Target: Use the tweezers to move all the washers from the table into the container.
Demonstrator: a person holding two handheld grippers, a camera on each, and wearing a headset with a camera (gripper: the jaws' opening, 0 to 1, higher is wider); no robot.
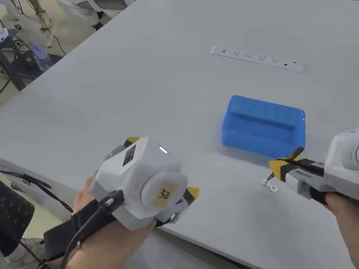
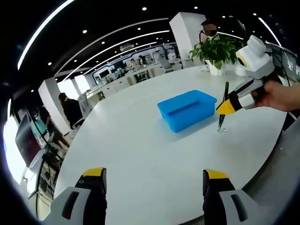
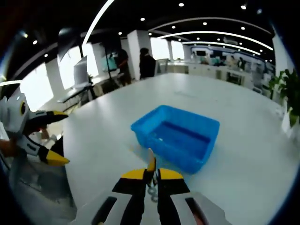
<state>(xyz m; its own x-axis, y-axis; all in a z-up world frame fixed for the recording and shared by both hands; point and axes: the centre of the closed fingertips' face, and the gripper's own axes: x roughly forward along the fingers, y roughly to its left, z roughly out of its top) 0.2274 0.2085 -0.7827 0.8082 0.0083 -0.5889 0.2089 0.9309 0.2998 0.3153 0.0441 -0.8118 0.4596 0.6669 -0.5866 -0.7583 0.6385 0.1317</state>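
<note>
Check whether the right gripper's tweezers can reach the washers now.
Probably yes: the right gripper holds the tweezers tip-down at the washers, with nothing between; the container sits clear beside.

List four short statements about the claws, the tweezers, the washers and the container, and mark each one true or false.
1. The right claw is shut on the tweezers. True.
2. The left claw grips a washer. False: it is open, with nothing between its jaws.
3. The washers lie inside the blue container. False: they lie on the table in front of the container, at the tweezers' tips.
4. A power strip lies on the table beyond the container. True.
</note>
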